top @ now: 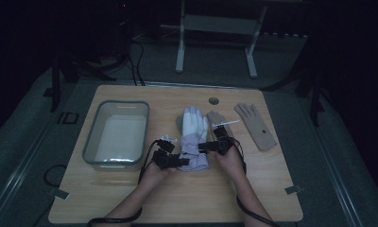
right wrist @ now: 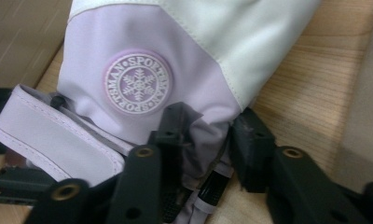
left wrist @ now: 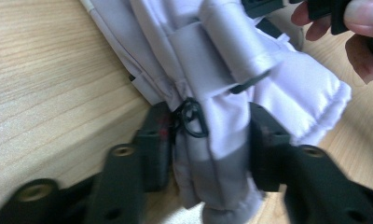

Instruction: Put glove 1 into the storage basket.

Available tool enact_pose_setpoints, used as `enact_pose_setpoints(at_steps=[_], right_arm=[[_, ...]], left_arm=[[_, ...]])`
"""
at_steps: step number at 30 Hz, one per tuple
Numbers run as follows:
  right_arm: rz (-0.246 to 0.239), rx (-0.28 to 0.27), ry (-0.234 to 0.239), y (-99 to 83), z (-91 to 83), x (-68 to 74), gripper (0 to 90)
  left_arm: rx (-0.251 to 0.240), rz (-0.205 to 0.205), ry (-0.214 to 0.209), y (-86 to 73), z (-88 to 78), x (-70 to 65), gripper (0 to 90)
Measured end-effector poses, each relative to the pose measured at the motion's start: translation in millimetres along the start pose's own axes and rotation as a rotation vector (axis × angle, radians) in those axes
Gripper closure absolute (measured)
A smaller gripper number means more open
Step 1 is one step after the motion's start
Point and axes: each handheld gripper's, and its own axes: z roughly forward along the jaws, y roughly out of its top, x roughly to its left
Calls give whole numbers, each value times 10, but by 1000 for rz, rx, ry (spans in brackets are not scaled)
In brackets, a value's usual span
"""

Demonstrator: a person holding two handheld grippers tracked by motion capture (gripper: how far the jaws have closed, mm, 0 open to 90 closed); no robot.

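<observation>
High view: padded lilac-and-white ski glove (top: 193, 137) on table | cuff clamped by left gripper (top: 170, 158) and right gripper (top: 210, 145), jaws narrowed onto fabric | step: grasp | next: joint lift required.

Dim room, grey carpet floor (top: 26, 142), white-legged stand (top: 215, 42) beyond wooden table (top: 187, 198).
</observation>
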Motion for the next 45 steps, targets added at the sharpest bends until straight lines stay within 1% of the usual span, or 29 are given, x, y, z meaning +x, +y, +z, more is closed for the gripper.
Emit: enact_pose_setpoints(at_steps=[2,4,6,9,12,16,20,23,27,29,34,37,41,45], right_arm=[[-10,-16,-19,-11,-13,32,743],[-5,-29,-23,-21,-30,42,763],[-1,-39,-29,-26,-55,59,777],[-9,-55,-39,-21,-103,102,790],[-9,-73,-37,0,-164,129,794],[-8,-108,-30,39,-275,173,794],[-22,-124,-36,92,-367,232,794],[-28,-139,-37,133,-441,288,793],[-44,-160,-31,198,-529,359,793],[-50,-168,-27,235,-562,397,793],[-73,-184,-27,332,-611,501,793],[-77,-191,-27,387,-617,563,794],[-86,-189,-19,463,-608,652,793],[-100,-188,-9,533,-584,753,793]], left_arm=[[-9,3,8,-4,-9,-19,681],[-15,-7,5,-1,-19,-29,700],[-14,2,3,11,-41,-47,715],[-17,8,0,38,-81,-73,722],[-30,13,-3,75,-137,-95,728],[-42,11,-26,141,-223,-114,728],[-54,18,-33,202,-307,-132,728],[-59,34,-39,252,-389,-152,728],[-63,61,-29,329,-513,-178,728],[-65,68,-26,363,-574,-187,728],[-72,80,-22,428,-708,-153,728],[-75,81,-22,452,-785,-123,728],[-79,75,-18,459,-894,-83,728],[-86,78,-8,453,-1015,-40,728]])
